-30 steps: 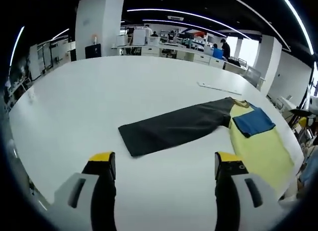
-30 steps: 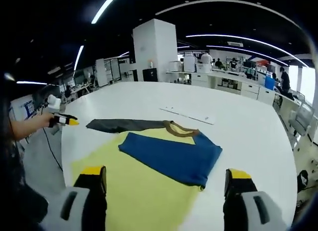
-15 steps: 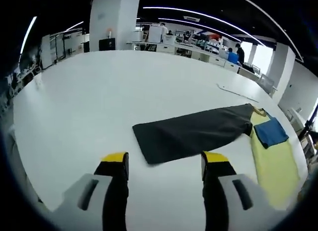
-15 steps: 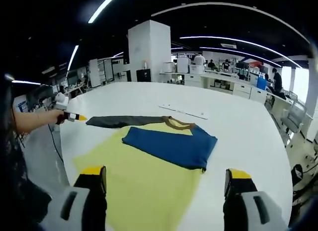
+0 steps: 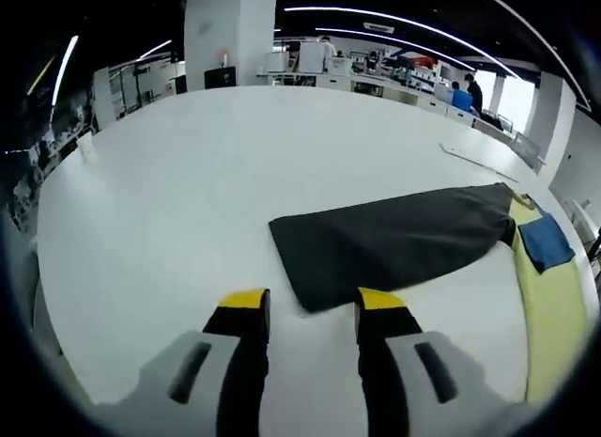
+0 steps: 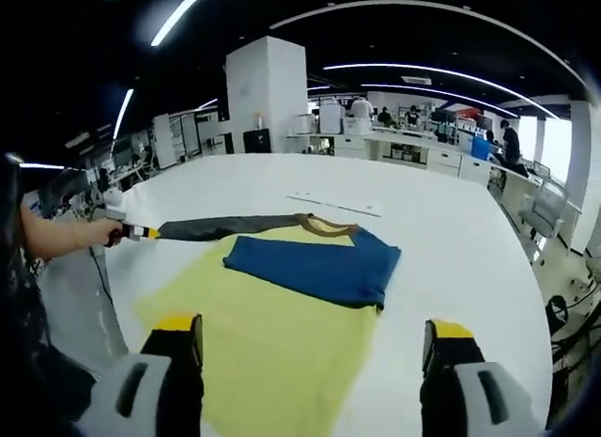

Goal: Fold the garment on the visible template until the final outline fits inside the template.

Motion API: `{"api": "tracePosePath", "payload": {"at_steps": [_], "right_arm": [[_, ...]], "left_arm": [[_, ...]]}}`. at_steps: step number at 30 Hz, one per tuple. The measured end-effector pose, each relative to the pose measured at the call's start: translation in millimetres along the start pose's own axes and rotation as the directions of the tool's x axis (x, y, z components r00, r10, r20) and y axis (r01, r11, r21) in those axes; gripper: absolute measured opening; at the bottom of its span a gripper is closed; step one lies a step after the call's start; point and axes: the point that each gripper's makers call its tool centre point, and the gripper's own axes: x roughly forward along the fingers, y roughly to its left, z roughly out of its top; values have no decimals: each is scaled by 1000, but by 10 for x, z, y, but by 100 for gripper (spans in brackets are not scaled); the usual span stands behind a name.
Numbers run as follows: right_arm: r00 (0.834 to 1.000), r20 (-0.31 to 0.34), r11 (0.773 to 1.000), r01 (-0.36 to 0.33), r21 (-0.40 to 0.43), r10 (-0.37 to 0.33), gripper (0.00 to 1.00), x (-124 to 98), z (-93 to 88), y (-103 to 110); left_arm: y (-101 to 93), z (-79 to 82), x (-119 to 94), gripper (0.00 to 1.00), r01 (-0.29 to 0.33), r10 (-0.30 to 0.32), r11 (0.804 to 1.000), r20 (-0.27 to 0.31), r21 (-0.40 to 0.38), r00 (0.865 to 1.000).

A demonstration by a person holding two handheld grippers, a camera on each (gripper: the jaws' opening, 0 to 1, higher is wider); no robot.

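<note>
- Left gripper view, lower centre: the left gripper (image 5: pixel 313 310) points at the cuff end of the dark sleeve (image 5: pixel 394 244), its jaws narrowed, with only a slim gap and nothing between them. The tips sit just short of the cuff's near corner.
- Centre to right of that view: the sleeve lies flat on the white table (image 5: pixel 188 183), running toward the right edge, where it meets the yellow template (image 5: pixel 549 315) and the blue fold (image 5: pixel 547 241).
- Right gripper view, left edge: a hand (image 6: pixel 89 235) brings that same gripper to the sleeve's end.
- Centre of that view: the garment's blue body (image 6: pixel 315 266) is folded and lies on the template's far part; the sleeve sticks out past the template to the left.
- Bottom of that view: the right gripper (image 6: pixel 310 338) hangs above the template's near part, jaws wide and empty.
- Step in hand, as I judge it: reaching for the cuff, not yet gripped.
- Next move calls for pinching the cuff, then carrying it rightward over the blue fold so that no part overhangs the yellow.
</note>
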Motion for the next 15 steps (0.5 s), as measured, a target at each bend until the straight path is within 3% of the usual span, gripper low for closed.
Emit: {"api": "tracePosePath", "payload": {"at_steps": [2,3,6,8,15], "right_arm": [[999,51,996,-17,93,12,94,-3,63,7],[998,58,995,-18,100,12,94,-7,72,2],[1000,27,999,0,43,-1,95,-15,37,-10],[1000,11,1000,1,24,-1,95,-10,13,2],[1000,-3,1000,1,25,-1,97,-11,-37,38]], "left_arm": [[-17,12,9,25,-12,12,1000,10,-19,1000],[-13,18,10,22,-18,18,999,14,-35,1000],[-5,48,50,18,-32,34,997,42,-64,999],[9,12,43,16,-53,55,997,21,-58,998],[61,27,106,7,-70,71,991,9,-111,997]]}}
